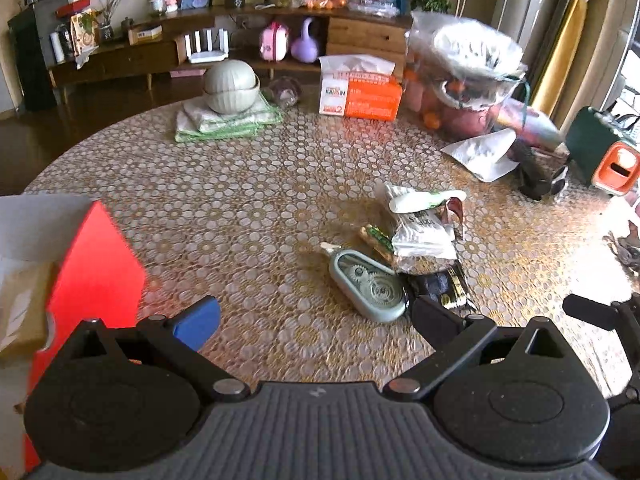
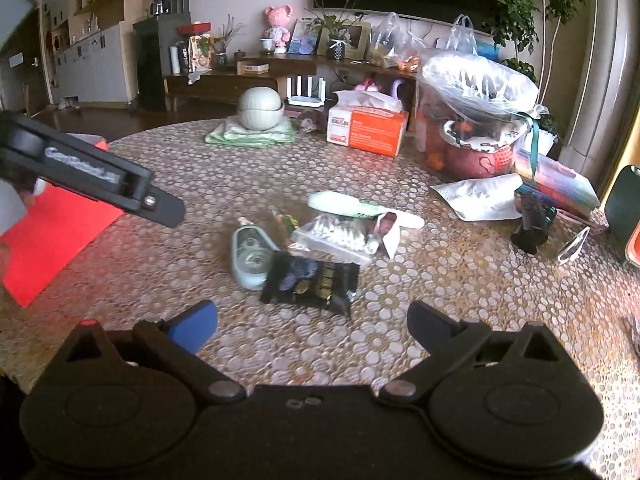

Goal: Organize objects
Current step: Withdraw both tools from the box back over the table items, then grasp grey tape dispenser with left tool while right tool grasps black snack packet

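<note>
Far off the left gripper's [image 1: 316,320] left finger sits the red box [image 1: 96,276], flap open, right at the table [image 1: 240,184] edge. The left gripper itself is spread wide, nothing between its 2 fingers. Just ahead of its right finger lies the pale green tape dispenser [image 1: 366,286], touching a dark snack packet [image 1: 450,290]; beyond them a clear bag of cotton swabs [image 1: 424,234] with a white-green tube [image 1: 424,201] on top.

Over to the right gripper [image 2: 312,326]: also released, empty, hovering just short of the dark snack packet, the little pile dead ahead between its fingers. Further ahead, the orange tissue box [image 2: 366,128].
</note>
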`<state>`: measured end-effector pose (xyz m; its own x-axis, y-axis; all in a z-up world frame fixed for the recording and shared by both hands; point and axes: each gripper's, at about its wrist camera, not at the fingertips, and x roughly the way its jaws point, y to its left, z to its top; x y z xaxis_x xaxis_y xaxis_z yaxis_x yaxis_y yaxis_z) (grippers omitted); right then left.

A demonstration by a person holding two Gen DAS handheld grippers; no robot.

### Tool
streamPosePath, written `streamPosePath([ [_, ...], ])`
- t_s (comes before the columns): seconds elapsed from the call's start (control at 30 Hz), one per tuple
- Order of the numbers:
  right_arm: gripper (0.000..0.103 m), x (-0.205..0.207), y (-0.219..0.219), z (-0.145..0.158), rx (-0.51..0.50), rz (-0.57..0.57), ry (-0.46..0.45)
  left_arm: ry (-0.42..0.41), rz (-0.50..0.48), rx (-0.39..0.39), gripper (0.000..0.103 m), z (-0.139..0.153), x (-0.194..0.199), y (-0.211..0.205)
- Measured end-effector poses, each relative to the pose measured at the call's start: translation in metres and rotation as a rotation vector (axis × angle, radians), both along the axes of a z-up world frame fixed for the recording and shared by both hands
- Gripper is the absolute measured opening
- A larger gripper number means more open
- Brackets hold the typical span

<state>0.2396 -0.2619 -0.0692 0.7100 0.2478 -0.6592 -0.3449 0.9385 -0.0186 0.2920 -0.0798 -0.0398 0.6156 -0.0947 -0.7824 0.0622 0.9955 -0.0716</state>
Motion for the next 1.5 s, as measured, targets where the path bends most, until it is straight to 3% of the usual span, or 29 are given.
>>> streamPosePath([
  [0.53,0.1,0.051,0.011,-0.036,0.028,0.013,0.048,0.117,0.145,-0.01,0.103,-0.051,0.082,-0.025],
  [1.07,0.097,0.074,0.016,-0.055,0.046,-0.01,0.085,0.156,0.167,0.009,0.103,-0.082,0.094,-0.047],
  [1.4,0.067,0.069,0.012,-0.055,0.043,0.03,0.08,0.126,0.117,0.038,0.101,-0.081,0.086,-0.053],
  [1.5,0.064,0.066,0.009,-0.054,0.046,0.038,0.084,0.104,0.095,0.041,0.089,-0.078,0.081,-0.054],
])
